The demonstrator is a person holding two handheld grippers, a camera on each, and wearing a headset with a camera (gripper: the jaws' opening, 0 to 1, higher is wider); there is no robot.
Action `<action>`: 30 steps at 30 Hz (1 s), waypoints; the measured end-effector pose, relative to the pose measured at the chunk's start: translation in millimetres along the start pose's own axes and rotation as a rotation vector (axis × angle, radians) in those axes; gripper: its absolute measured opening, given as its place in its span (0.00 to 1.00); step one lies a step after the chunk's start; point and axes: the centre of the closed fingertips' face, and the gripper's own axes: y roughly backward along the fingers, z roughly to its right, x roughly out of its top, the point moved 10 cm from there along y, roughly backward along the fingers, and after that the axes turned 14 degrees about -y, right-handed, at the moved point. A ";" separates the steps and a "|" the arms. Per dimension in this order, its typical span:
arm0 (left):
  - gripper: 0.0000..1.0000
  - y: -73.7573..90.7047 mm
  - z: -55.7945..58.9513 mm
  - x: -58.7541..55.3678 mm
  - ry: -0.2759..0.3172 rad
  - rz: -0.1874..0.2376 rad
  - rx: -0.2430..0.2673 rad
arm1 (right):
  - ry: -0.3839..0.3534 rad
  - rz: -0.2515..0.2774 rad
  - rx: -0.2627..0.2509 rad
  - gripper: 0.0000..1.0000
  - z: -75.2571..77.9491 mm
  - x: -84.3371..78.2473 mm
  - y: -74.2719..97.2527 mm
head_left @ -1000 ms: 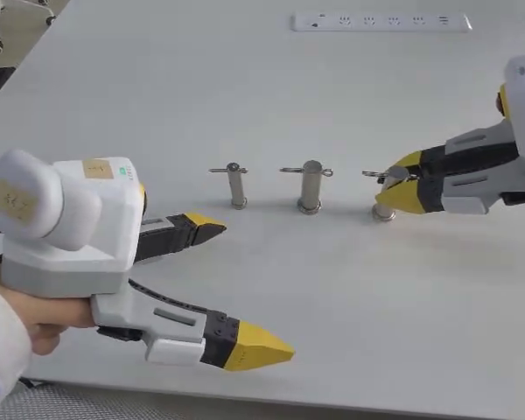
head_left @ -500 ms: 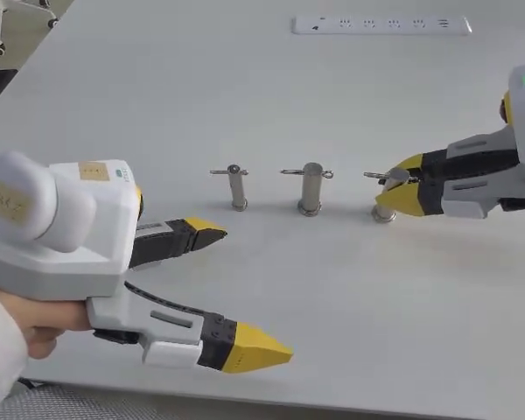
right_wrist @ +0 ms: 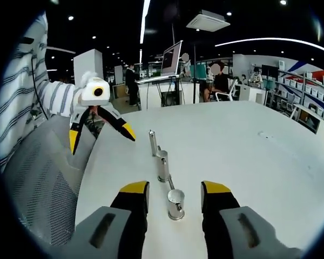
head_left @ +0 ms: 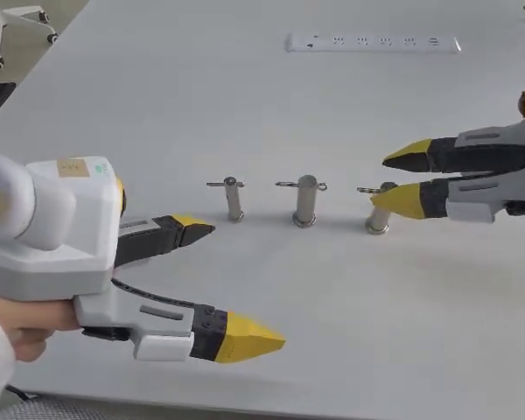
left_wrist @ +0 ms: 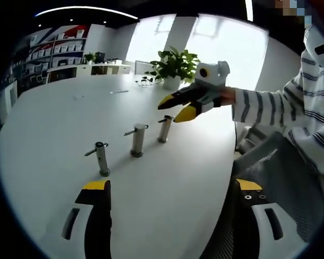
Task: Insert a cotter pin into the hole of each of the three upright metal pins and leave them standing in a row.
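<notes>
Head view: three pins (head_left: 304, 201) are standing in a row mid-frame, the left gripper (head_left: 248, 282) hovering lower left, fingers apart. Right gripper view: the right gripper (right_wrist: 175, 187) is holding its fingers apart either side of the end pin (right_wrist: 176, 204), lower centre.

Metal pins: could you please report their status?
Left gripper open, apart from pins. Right gripper open, astride rightmost metal pin. Three metal pins upright in row, cotter pins in. Nothing obstructing.
</notes>
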 end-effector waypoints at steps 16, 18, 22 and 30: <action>0.96 36.7 -16.3 -2.9 0.006 0.030 0.126 | -0.077 0.063 -0.133 0.86 -44.0 -8.8 24.8; 0.96 40.4 -15.9 -4.1 0.008 0.031 0.136 | -0.099 0.063 -0.137 0.93 -48.5 -10.3 26.7; 0.97 46.3 -13.9 -7.0 0.011 0.032 0.148 | -0.129 0.047 -0.159 0.97 -57.7 -14.2 28.2; 0.99 53.0 -7.4 -13.2 0.014 0.030 0.150 | -0.181 0.024 -0.182 0.98 -75.6 -27.2 29.7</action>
